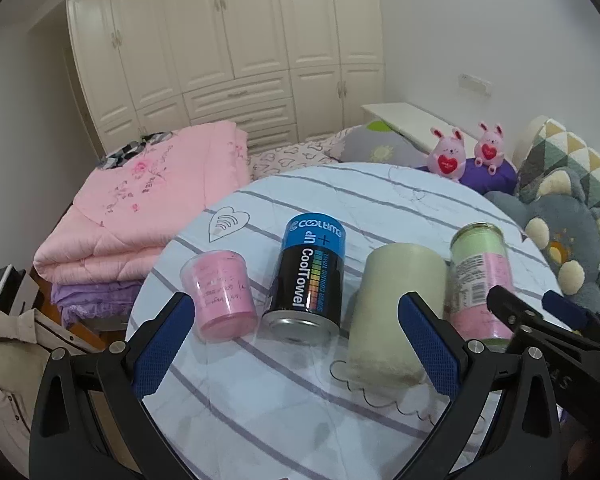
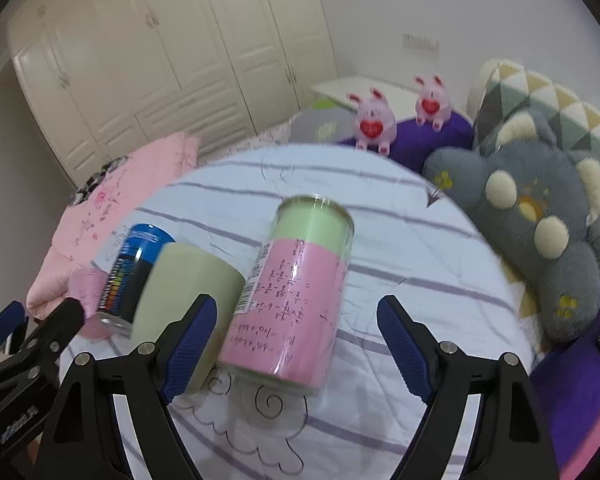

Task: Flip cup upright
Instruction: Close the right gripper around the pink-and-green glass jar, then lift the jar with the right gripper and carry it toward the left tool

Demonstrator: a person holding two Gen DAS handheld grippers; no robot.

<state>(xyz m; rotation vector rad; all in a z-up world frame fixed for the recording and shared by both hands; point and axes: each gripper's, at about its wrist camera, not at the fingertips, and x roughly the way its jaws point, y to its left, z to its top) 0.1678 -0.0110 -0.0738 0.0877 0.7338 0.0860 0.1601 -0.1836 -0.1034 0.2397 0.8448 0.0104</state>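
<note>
- Nothing looks done yet: four containers stand in a row on the round table (image 1: 380, 200) with the striped cloth, and neither tool has hold of any of them.
- The pale green cup (image 1: 396, 312) stands mouth-down by my reading, between the blue-and-black CoolTowel can (image 1: 310, 276) and the tall jar (image 1: 480, 280) with the pink and green label.
- The small pink cup (image 1: 222, 292) at the left end also sits wide end down, so I can't tell which one is meant.
- The left gripper (image 1: 296, 344) gapes wide, empty, hanging just short of the row.
- The right gripper (image 2: 296, 344) is equally wide, empty, its fingers straddling the tall jar without touching it.
- The whole flip is left: grip, turn over, set down.
</note>
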